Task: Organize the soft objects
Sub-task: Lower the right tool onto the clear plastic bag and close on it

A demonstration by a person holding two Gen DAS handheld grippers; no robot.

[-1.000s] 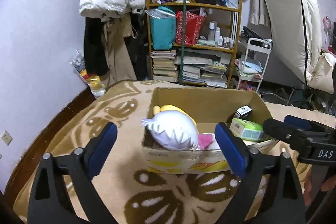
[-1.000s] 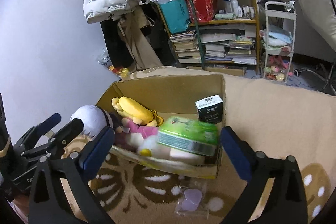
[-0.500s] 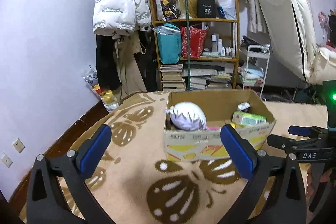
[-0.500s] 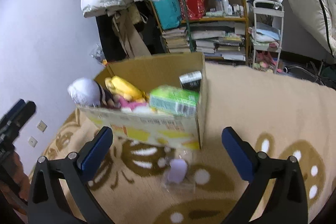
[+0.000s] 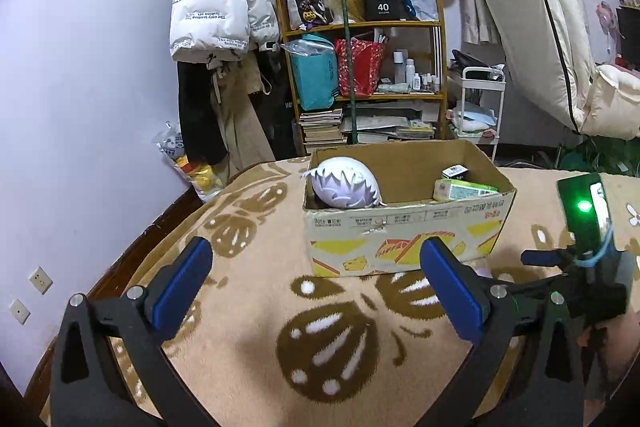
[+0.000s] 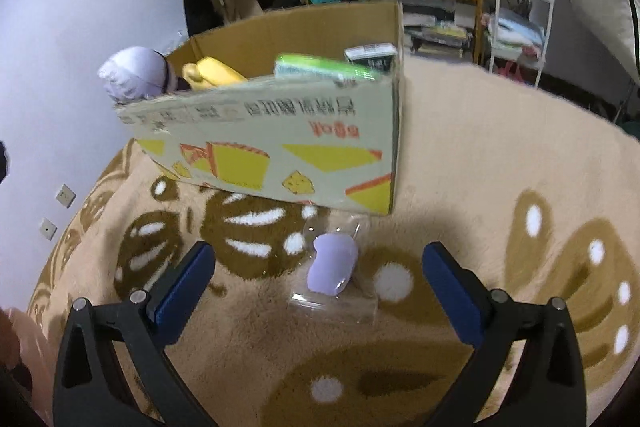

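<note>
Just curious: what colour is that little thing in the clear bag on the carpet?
Pale lilac, the small soft item, seen best in the right wrist view.

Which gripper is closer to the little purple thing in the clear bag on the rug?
Right. The right gripper is open with the purple bagged item lying between its fingers. The left gripper is open farther left, facing the box.

**Layout: box on blanket**

Cardboard box (image 5: 404, 227) sits on the patterned blanket (image 5: 320, 347). In it: plush head (image 5: 346, 183) at left, tissue pack (image 5: 460, 190) at right, small carton (image 5: 455, 171) behind the pack. Bagged soft item (image 6: 332, 267) lies on the blanket just before the box. Bookshelf (image 5: 364, 87) stands behind the box.
</note>
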